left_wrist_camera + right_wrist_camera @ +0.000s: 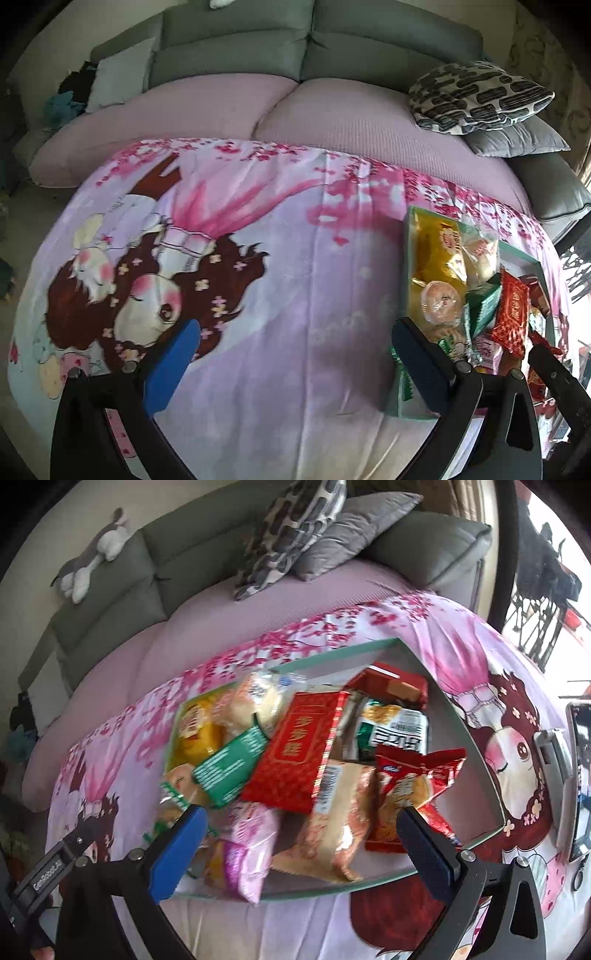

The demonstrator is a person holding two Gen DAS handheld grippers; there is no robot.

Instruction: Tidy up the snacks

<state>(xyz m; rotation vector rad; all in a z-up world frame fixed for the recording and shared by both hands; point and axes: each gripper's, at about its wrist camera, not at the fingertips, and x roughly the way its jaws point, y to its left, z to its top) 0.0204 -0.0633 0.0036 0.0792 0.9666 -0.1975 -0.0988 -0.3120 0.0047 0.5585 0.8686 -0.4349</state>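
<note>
While both my claws stand wide apart and empty, my left claw [295, 365] hangs over bare pink cloth [258, 295] on the table, and my right claw [299, 845] hovers above the green tray [491, 775] heaped with snack packets [295, 753]. Behind sits a grey sofa [295, 48] with patterned cushion [476, 96]; a phone [580, 782] stands right.

A patterned cushion [295, 528] is stacked on a grey cushion [354, 528], far ahead; a plush toy [92, 554] is seen ahead-left.
</note>
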